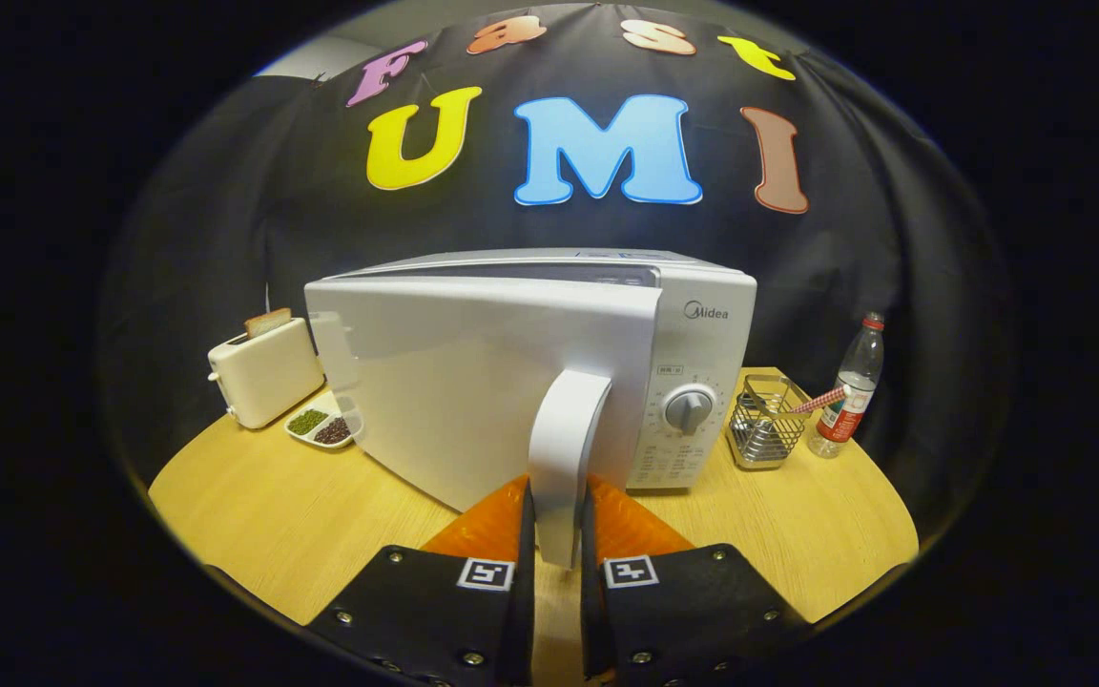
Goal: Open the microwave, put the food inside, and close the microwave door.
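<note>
The microwave [693, 382] stands in the middle of the round wooden worktop [273, 534], set back toward its far edge, with its control panel and dial [689, 408] on the right side of its front. Its door [473, 391] is hinged on the left and stands partly swung out, so the free edge with the handle [564, 448] comes forward toward the near edge of the worktop. The tongs [557, 563] are drawn nearly closed around the lower end of that handle, one finger on each side of it and seemingly pressing it. The handle is a stiff, smooth plastic bar with its long axis upright, and it looks slippery, so a hold across its width low down, as now, seems the sensible place; higher up would give the same leverage. The door itself should be light and rigid and swing in a level arc about its upright hinge line, though the whole oven may slide on the worktop if pulled too sharply. The oven's long axis runs left to right, its front facing the near edge. A divided dish of beans [325, 426] sits just left of the door, near a toaster [263, 370] at the left edge; a wire basket [761, 420] and bottle [850, 386] stand at the right.
</note>
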Tool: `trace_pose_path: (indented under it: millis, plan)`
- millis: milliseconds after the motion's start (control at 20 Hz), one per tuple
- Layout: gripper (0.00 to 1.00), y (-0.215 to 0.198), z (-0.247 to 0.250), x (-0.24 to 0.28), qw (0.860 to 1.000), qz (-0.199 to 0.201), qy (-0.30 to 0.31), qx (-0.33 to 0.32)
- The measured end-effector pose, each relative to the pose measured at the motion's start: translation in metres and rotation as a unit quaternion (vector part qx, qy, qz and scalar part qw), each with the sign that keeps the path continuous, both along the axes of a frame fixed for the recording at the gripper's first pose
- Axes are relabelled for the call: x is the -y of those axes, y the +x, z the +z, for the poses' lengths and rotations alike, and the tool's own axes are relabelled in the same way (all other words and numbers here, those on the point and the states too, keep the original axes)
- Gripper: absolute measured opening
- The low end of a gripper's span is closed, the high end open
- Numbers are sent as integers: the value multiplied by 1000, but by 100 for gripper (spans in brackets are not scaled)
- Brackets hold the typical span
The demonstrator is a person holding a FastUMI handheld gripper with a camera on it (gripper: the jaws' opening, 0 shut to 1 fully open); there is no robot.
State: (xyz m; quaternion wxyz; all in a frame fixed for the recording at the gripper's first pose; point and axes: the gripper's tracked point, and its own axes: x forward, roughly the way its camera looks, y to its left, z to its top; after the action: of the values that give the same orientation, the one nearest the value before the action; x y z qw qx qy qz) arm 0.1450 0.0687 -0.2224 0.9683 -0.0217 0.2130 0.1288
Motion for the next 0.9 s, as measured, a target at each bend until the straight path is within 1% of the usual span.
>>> trace_pose_path:
  millis: [150, 250, 600, 900]
  plan:
    - [23, -20, 2, -9, 1000, 13, -17, 0]
    - [24, -31, 2, -15, 1000, 17, -25, 0]
    - [24, -74, 0, -38, 1000, 17, -18, -7]
    - [23, -102, 1, -60, 1000, 22, -8, -20]
